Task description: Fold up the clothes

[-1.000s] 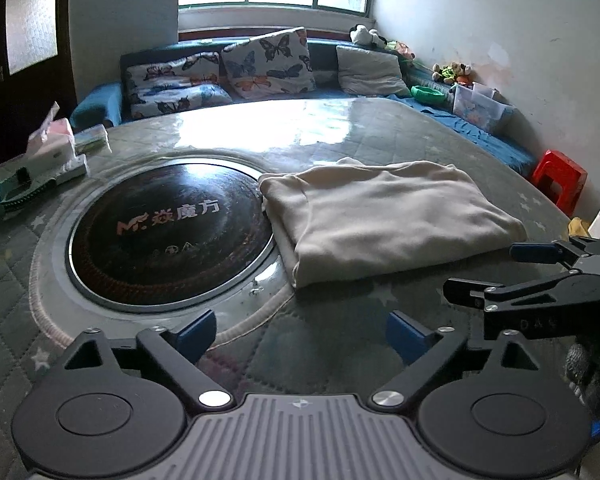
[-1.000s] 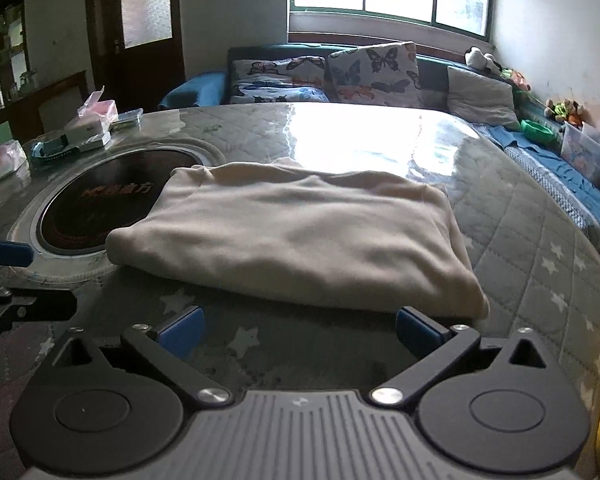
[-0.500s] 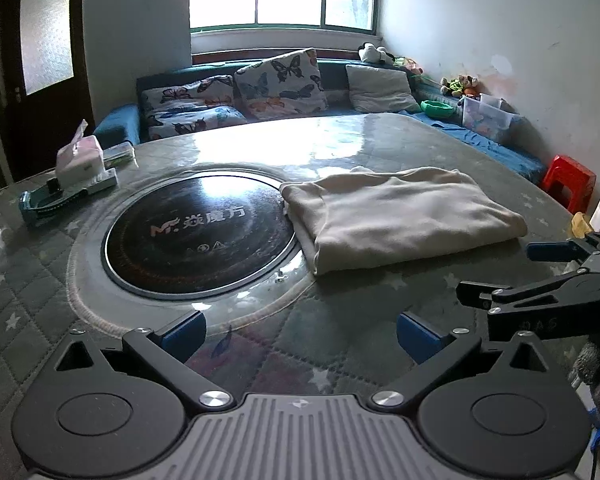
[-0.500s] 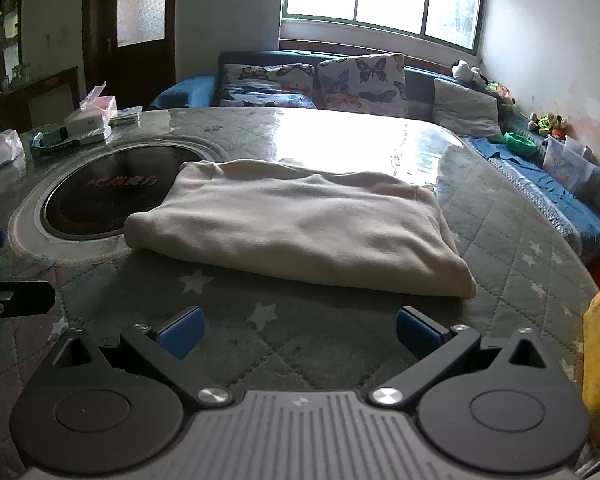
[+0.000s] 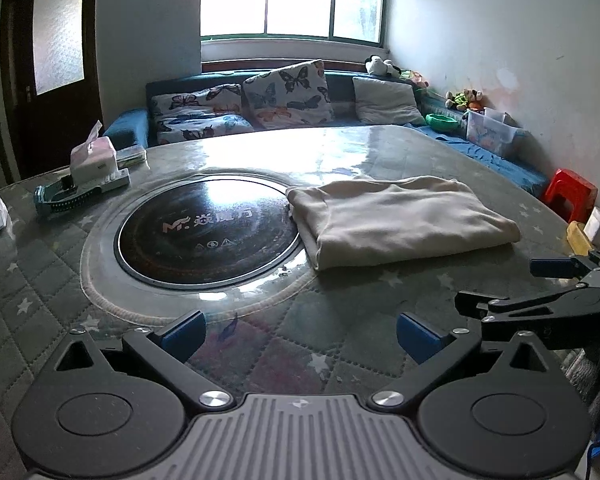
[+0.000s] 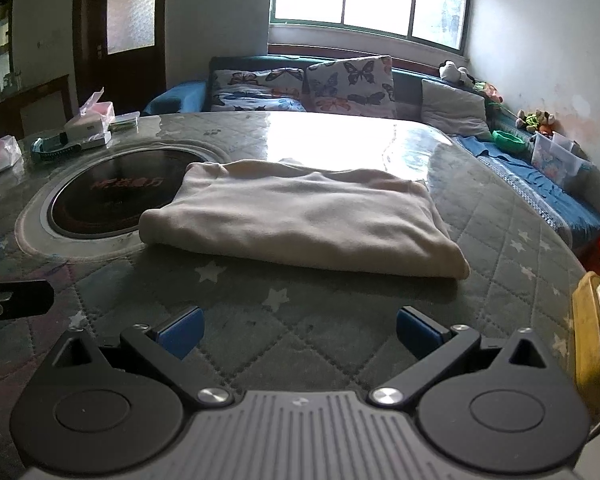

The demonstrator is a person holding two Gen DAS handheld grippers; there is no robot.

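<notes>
The folded cream garment (image 6: 300, 220) lies on the quilted table (image 6: 340, 320), well ahead of the left gripper (image 5: 300, 334) and right gripper (image 6: 300, 330), both spread apart and empty.

A round black glass cooktop (image 5: 208, 230) sits sunk into the grey star-quilted table (image 5: 340, 320). At the far left edge there's a white tissue box (image 5: 94, 158). Behind the table, butterfly-print cushions (image 5: 288, 94) line a blue sofa (image 5: 128, 130), and a red plastic stool (image 5: 570, 194) stands by the right wall.
</notes>
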